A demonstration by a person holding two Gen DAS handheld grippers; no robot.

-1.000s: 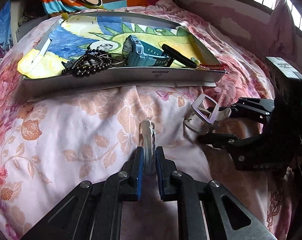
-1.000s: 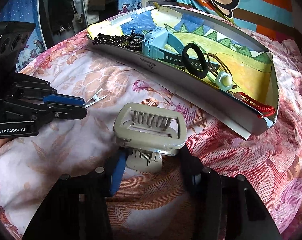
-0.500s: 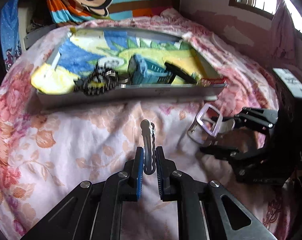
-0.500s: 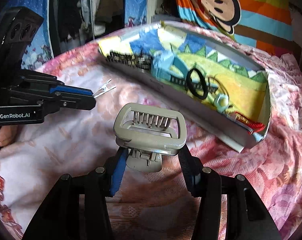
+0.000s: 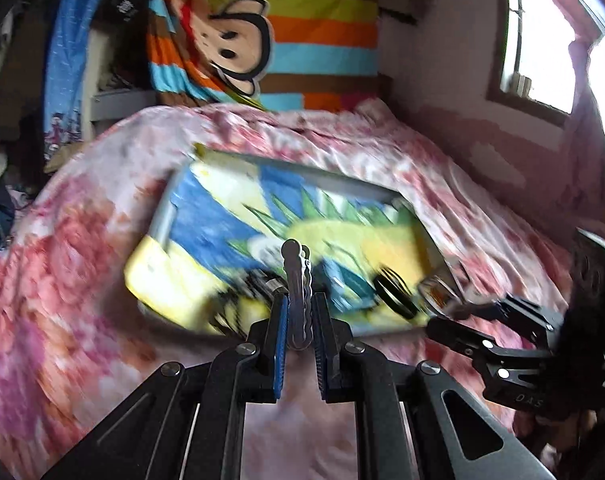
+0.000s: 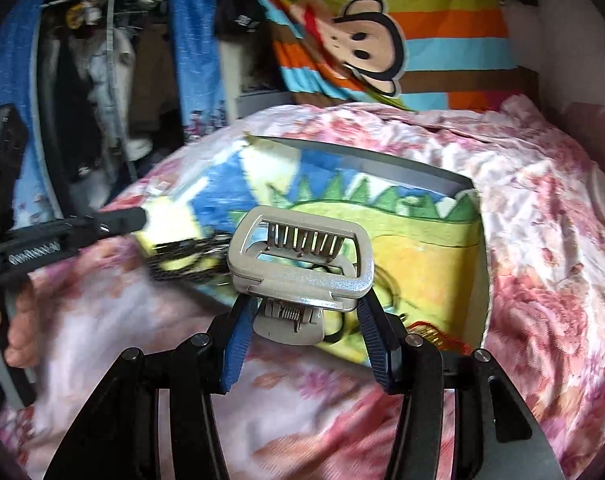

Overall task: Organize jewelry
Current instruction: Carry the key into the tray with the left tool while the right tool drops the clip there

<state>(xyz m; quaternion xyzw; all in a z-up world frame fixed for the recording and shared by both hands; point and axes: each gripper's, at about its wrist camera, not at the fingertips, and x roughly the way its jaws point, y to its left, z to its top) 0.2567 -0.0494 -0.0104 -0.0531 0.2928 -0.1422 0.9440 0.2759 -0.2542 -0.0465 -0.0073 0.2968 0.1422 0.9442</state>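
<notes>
Both grippers have risen off the floral bedspread [image 5: 62, 272] since a second ago: the clips that sat low over the fabric are now carried in the air, with the tray showing behind and below them, and the views are streaked with motion blur.

From the left wrist camera, the left gripper [image 5: 299, 320] has its blue-padded fingers [image 5: 280, 344] nearly closed, pinching the tail of a slim metal hair clip [image 5: 296, 280] that sticks straight out ahead. Beyond it lies the shallow tray [image 5: 162, 224] lined with a blue, green and yellow dinosaur drawing; a string of dark beads [image 5: 254, 280], a blue watch [image 5: 342, 284] and a black hair tie [image 5: 394, 292] lie blurred near its close edge. Further right, the right gripper [image 5: 446, 308] reaches in over the tray's near right corner.

From the right wrist camera, the person's hand [image 6: 14, 320] grips the left tool at far left. In the middle the right gripper [image 6: 302, 316] stands about half open, its pads clamped on the hinge of a grey claw hair clip [image 6: 302, 256], held above the tray's near edge [image 6: 480, 304]
</notes>
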